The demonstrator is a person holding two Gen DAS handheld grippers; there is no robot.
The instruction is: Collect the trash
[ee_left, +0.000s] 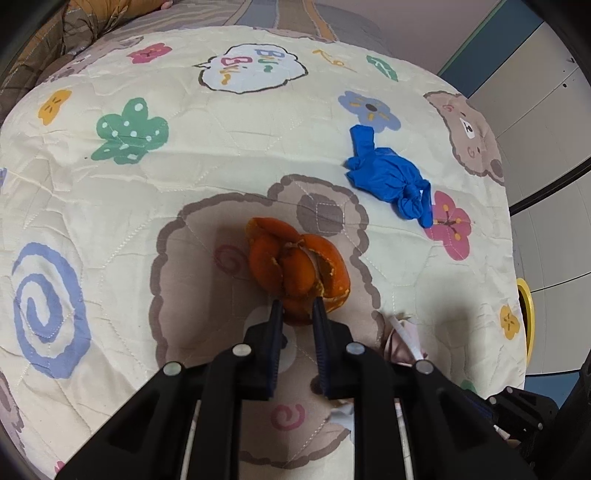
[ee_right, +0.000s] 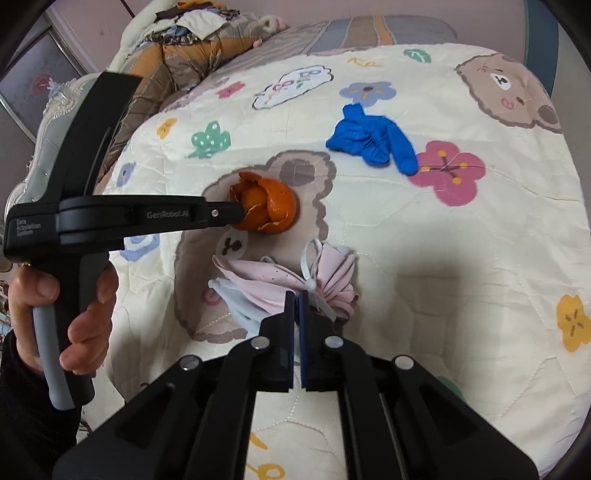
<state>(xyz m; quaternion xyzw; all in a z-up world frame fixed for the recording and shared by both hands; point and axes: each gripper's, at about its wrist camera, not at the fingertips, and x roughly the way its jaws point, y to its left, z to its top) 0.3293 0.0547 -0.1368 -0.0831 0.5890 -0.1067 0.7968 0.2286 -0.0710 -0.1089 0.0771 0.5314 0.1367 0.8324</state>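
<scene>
Left gripper [ee_left: 297,308] is clamped on the near edge of the orange peel [ee_left: 295,264], which lies on a printed bear's face in the middle of the quilt [ee_left: 229,147]; its pads bite in, and the peel's lower end is hidden between them. Right gripper [ee_right: 298,297] has its jaws pressed together on the pink face mask [ee_right: 291,278] at 5 o'clock from the peel, pinching it where the white ear loops gather; the near part of the mask is hidden behind the fingers. In the right wrist view a hand [ee_right: 70,295] grips the left tool's handle, its sleeve cut off by the frame edge. At 2 o'clock from the peel, well apart, a crumpled blue glove [ee_left: 391,177] rests beside a pink flower print. Beyond the cream quilt lie a striped bed cover [ee_right: 369,29] and a heap of bedding [ee_right: 177,55], blurred and hard to make out. Pale wall panels [ee_left: 535,122] curve along the right.
</scene>
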